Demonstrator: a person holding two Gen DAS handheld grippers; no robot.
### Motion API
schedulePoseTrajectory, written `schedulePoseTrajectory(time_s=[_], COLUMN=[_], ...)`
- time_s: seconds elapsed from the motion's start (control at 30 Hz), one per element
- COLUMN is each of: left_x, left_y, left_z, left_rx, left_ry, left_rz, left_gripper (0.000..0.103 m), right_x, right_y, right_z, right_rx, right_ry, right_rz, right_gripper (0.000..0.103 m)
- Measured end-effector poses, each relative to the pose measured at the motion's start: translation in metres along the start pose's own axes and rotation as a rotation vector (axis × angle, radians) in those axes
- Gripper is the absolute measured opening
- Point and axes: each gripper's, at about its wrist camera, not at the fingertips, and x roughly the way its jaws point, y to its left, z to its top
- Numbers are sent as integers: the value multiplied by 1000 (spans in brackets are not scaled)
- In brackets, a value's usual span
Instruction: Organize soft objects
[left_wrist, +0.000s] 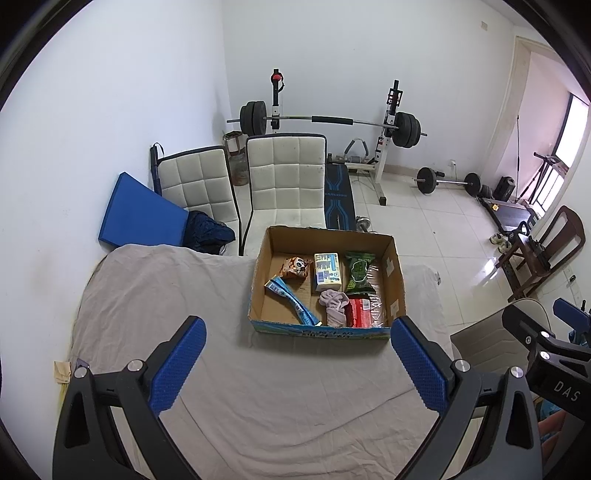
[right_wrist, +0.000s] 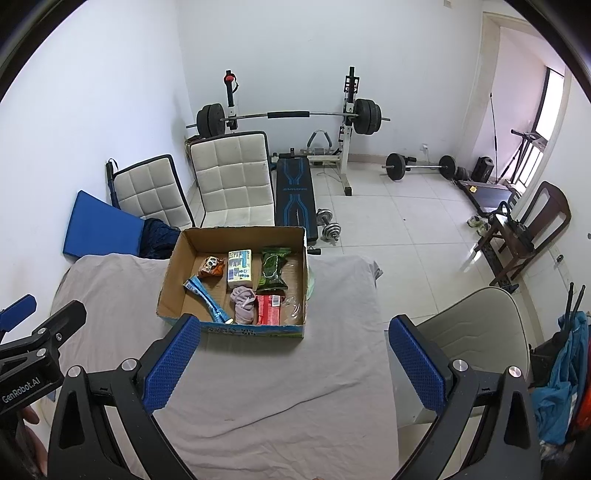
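An open cardboard box (left_wrist: 395, 273) (right_wrist: 170, 273) sits at the far side of a table covered with grey cloth (left_wrist: 177, 295) (right_wrist: 332, 332). Inside lie an orange snack bag (left_wrist: 295, 266) (right_wrist: 211, 266), a white tissue pack (left_wrist: 327, 271) (right_wrist: 240, 268), a green packet (left_wrist: 357, 272) (right_wrist: 272, 269), a blue wrapper (left_wrist: 291, 297) (right_wrist: 207, 297), a pink cloth (left_wrist: 334, 306) (right_wrist: 243, 302) and a red packet (left_wrist: 360, 313) (right_wrist: 269, 314). My left gripper (left_wrist: 297, 365) hovers open in front of the box, empty. My right gripper (right_wrist: 293, 363) is open too, nearer the table's right edge.
Two white padded chairs (left_wrist: 284, 177) (right_wrist: 232, 177) and a blue mat (left_wrist: 136, 210) stand behind the table. A barbell rack (left_wrist: 328, 122) and weight bench (right_wrist: 293, 188) fill the back. A beige chair (right_wrist: 476, 332) sits right of the table; a wooden chair (right_wrist: 532, 229) stands farther right.
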Motion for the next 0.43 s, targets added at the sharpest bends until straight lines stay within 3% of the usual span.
schedulePoseTrajectory(time_s=[0.43], left_x=[-1], left_y=[2], left_z=[0], left_rx=[-4], left_ry=[-4], left_rz=[2], left_gripper=[103], right_x=[-1], right_y=[-2], right_z=[0], right_rx=[3], right_ry=[-1], right_rz=[-1], right_gripper=[103])
